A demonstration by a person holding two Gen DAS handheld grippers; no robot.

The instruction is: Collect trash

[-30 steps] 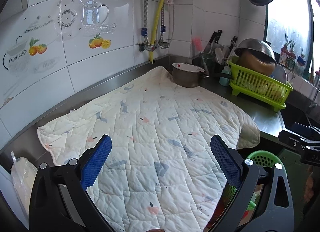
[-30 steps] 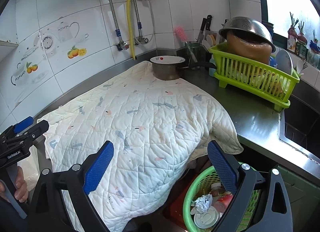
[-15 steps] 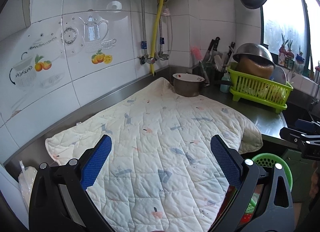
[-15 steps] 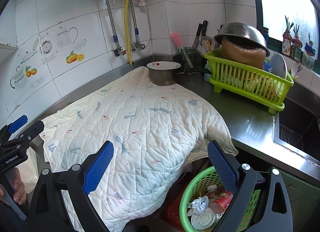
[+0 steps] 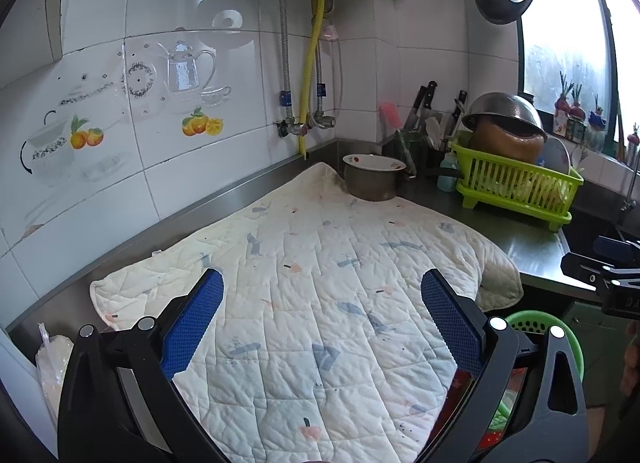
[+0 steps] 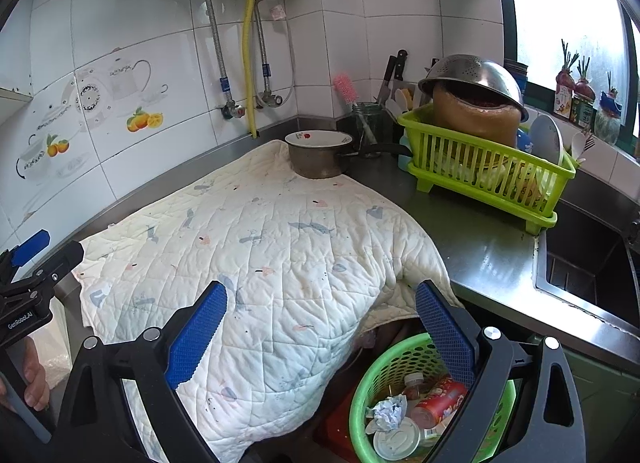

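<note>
While you hold both tools above the counter, your left gripper (image 5: pixel 322 319) has its jaws spread wide and nothing is between the blue ribbed pads (image 5: pixel 192 327). At the far left of the left wrist view, a thin crinkled plastic bag (image 5: pixel 50 359) stands beside the counter edge. Under the gripper lies a quilted cloth (image 5: pixel 320 271), cream coloured, soft, with diamond stitching and small blue and pink marks; it covers most of the steel counter (image 6: pixel 480 239) and hangs over its front edge. On the far corner of the cloth sits a round metal pot (image 6: pixel 318 161) with a white enamel inside and a long dark handle. To the right of it stands a green plastic dish rack (image 6: pixel 488 171) with slotted walls, and in it a brown rounded vessel under a perforated steel colander (image 6: pixel 476 81). Further right is the steel sink (image 6: pixel 584 263).

Your right gripper (image 6: pixel 320 333) is also released, the jaws far apart and holding nothing. Below its right finger, lower than the counter, is a round green mesh basket (image 6: pixel 384 367). The trash is inside it: a crumpled paper ball (image 6: pixel 387 411), a red printed cylinder-shaped container (image 6: pixel 438 399), a round white lid (image 6: pixel 396 441) and a small bottle (image 6: pixel 412 381).
</note>
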